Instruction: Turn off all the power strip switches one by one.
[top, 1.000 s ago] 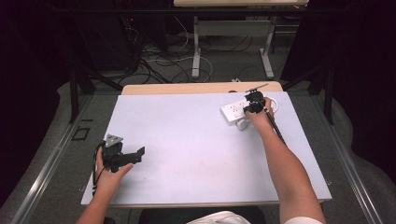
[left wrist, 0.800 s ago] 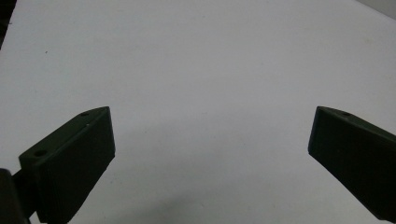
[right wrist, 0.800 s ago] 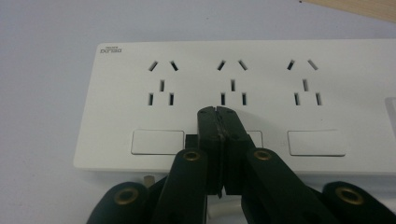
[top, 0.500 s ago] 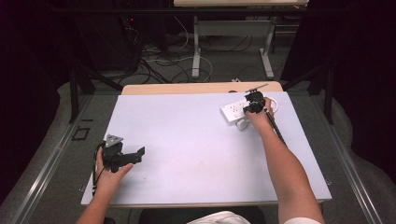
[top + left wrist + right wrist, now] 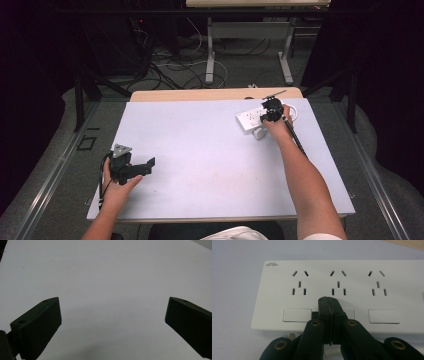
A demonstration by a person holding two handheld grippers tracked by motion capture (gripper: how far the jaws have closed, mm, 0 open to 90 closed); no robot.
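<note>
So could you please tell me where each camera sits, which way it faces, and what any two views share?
High view: above the person's side, looking forward and down on the table; both forearms, left gripper, right gripper.
Left gripper view: on the left gripper, facing bare tabletop; jaws wide apart.
Right gripper view: on the right gripper, facing the power strip; jaws together over the middle switch.
Shared: high and right gripper views both show the power strip.

A power strip (image 5: pixel 254 118) is laid on the table (image 5: pixel 210 150) at its far right. The right gripper (image 5: pixel 272 107) is set upon it; the left gripper (image 5: pixel 145 166) is placed well apart, near left.
</note>
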